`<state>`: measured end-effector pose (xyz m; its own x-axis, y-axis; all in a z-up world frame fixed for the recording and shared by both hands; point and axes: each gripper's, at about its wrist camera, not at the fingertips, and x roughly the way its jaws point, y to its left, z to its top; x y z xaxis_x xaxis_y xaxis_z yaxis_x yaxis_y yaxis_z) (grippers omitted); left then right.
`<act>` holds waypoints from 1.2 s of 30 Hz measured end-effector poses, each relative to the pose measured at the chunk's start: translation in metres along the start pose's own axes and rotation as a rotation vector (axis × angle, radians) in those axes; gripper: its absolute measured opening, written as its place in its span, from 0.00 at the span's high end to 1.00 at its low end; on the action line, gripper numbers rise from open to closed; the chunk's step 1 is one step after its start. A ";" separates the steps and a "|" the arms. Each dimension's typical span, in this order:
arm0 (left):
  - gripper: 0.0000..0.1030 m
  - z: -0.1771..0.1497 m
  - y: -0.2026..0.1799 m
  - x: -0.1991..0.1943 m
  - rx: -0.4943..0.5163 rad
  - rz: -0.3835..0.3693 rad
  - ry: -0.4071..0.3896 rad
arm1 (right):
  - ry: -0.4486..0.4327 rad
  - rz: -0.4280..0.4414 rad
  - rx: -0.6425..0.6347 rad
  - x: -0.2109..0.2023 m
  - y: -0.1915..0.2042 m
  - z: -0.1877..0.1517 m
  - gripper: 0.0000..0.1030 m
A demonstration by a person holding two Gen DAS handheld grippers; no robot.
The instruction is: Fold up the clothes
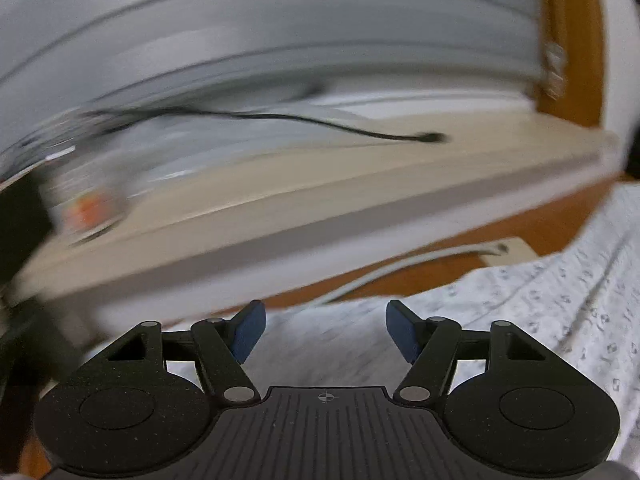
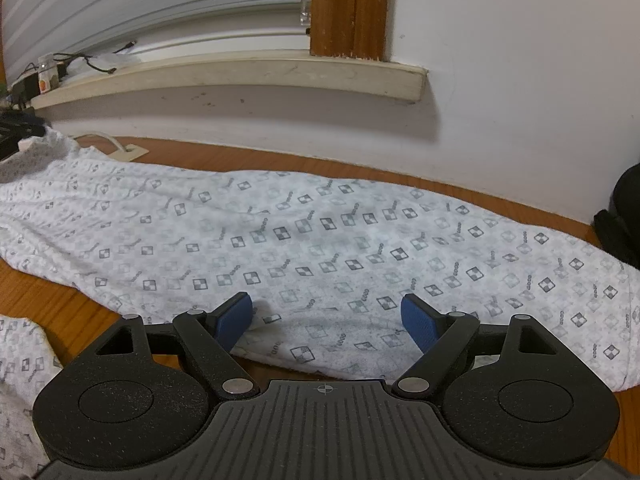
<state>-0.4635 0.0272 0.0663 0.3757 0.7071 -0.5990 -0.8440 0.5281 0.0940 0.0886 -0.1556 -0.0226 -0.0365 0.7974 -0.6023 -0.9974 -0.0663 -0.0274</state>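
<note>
White patterned cloth [image 2: 320, 240] lay ahead of the right gripper [image 2: 326, 320] (jaws apart, empty); the left gripper [image 1: 325, 330] gaped empty over it.

Left wrist view heavily motion-blurred, right wrist view sharp; both evenly, dimly lit, soft shadows, fisheye bending with dark corners.

Blk grippers [image 2: 326, 318], blue pads [image 2: 234, 318]
</note>
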 end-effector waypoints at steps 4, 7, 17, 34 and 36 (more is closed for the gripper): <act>0.40 0.007 -0.016 0.035 0.038 -0.080 0.034 | 0.000 0.007 -0.002 0.000 0.000 0.000 0.21; 0.33 0.005 -0.022 0.052 0.038 -0.126 0.066 | 0.001 0.013 -0.001 0.000 -0.001 0.000 0.21; 0.98 0.004 -0.022 0.055 0.000 -0.148 0.050 | 0.000 0.017 -0.005 0.000 -0.002 0.000 0.21; 0.42 0.008 -0.077 0.011 -0.039 -0.009 -0.065 | -0.010 -0.001 -0.027 -0.002 -0.003 -0.002 0.19; 0.41 0.005 -0.097 -0.001 -0.017 -0.041 -0.066 | -0.019 0.000 -0.034 -0.002 -0.004 -0.002 0.19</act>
<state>-0.3805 -0.0224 0.0619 0.4343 0.7147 -0.5483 -0.8334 0.5498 0.0567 0.0927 -0.1586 -0.0230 -0.0384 0.8087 -0.5869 -0.9947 -0.0870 -0.0547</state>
